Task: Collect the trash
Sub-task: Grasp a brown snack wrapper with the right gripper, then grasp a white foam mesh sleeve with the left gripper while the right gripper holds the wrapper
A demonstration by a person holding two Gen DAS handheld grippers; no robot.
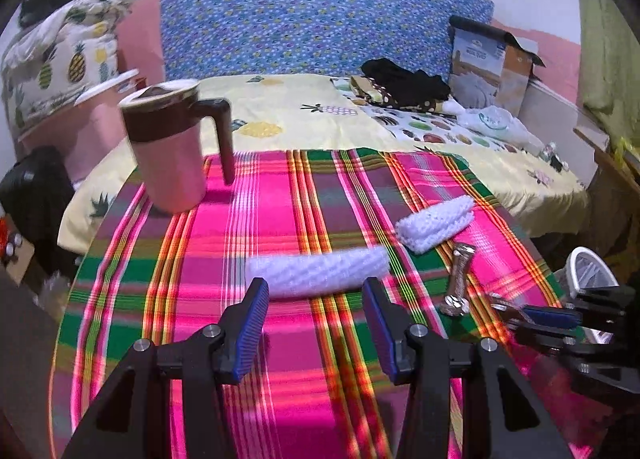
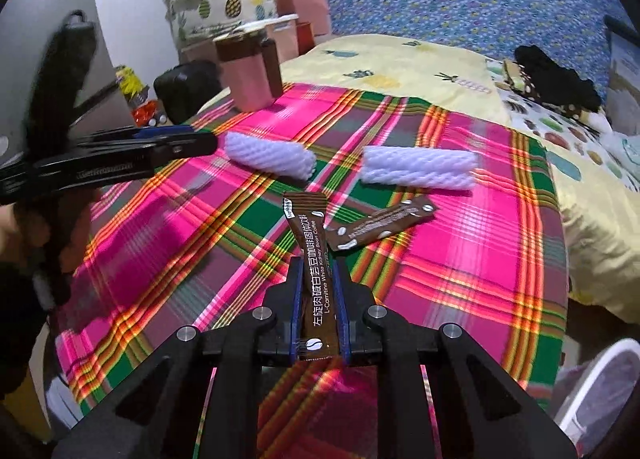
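Note:
My right gripper (image 2: 317, 265) is shut on a brown coffee stick packet (image 2: 311, 255), held above the plaid tablecloth (image 2: 472, 259). A second brown packet (image 2: 378, 228) lies on the cloth just ahead of it; it also shows in the left wrist view (image 1: 459, 275). My left gripper (image 1: 316, 291) is open, its jaws just in front of a white foam net sleeve (image 1: 316, 269), which also shows in the right wrist view (image 2: 269, 154). Another foam sleeve (image 1: 436, 222) lies farther right, seen too in the right wrist view (image 2: 420, 168). My right gripper shows at the left wrist view's right edge (image 1: 532, 315).
A pink mug with a brown lid (image 1: 176, 143) stands at the table's far left. A white bin (image 1: 588, 271) sits beside the table's right edge, also low right in the right wrist view (image 2: 604, 391). A bed with clothes and a box (image 1: 492, 67) lies behind.

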